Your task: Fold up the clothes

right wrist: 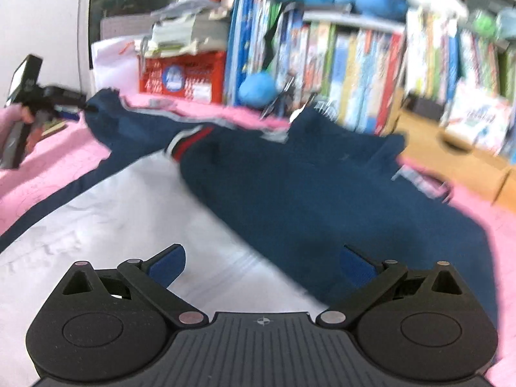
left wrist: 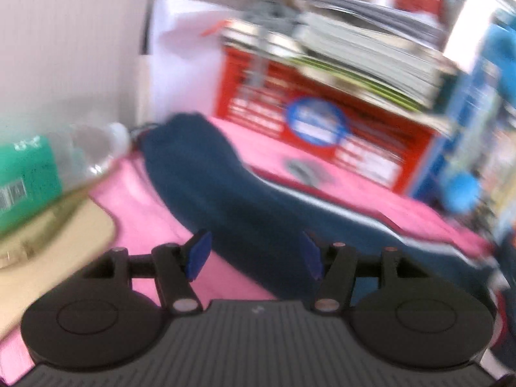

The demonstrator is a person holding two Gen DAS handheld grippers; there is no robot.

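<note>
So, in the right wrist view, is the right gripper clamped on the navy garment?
No: the right gripper has its blue pads wide apart above the navy garment, with nothing pinched between them.

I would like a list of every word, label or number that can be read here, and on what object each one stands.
None can be read; both views are blurred.
Red crate: white lines and a blue round sign, illegible.
Bottle: green label, print illegible.
Book spines: illegible.
Navy and white garment: no readable text.
</note>
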